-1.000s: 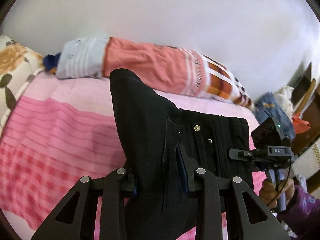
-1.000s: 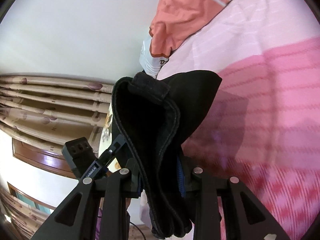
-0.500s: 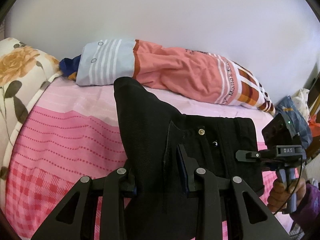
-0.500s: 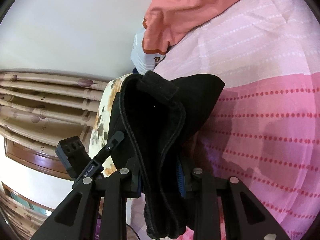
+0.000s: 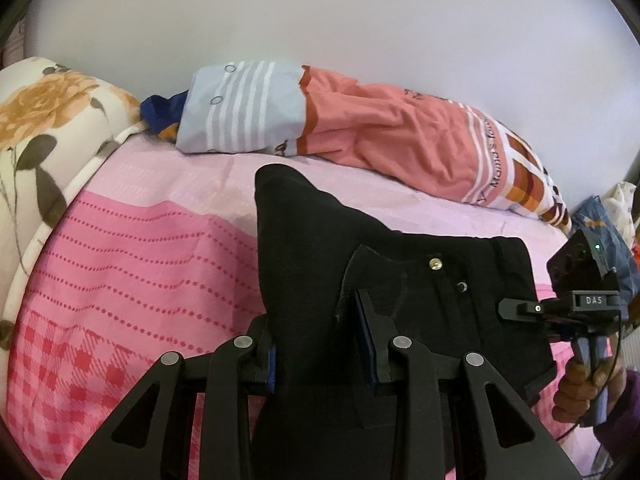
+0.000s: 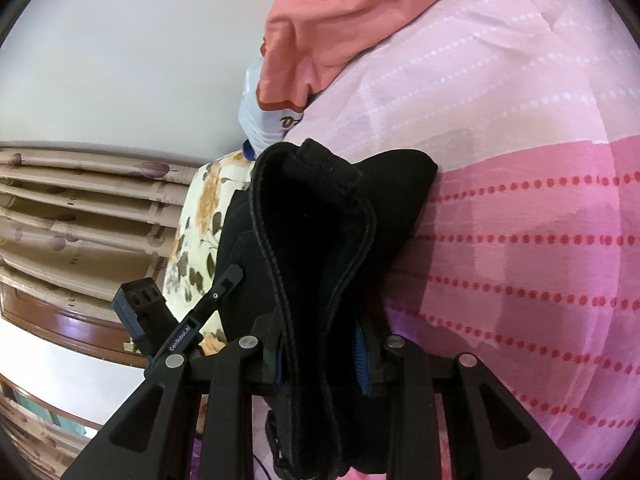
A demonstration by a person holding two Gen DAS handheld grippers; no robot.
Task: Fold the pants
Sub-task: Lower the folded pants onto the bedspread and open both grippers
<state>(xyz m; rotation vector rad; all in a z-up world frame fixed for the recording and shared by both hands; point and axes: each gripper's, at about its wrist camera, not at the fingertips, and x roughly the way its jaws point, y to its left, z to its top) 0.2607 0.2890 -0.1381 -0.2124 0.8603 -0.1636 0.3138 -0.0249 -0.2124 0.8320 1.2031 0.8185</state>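
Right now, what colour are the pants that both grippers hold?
Black pants, with a brass-coloured button at the waistband. The left wrist view shows them best.

The black pants [image 5: 320, 280] hide the inner faces of the left gripper [image 5: 322, 344] fingers, and their lower part runs off the bottom edge; the hand [image 5: 580, 384] at right is cut by the frame; the print on the orange pillow [image 5: 400, 136] is too small to read.
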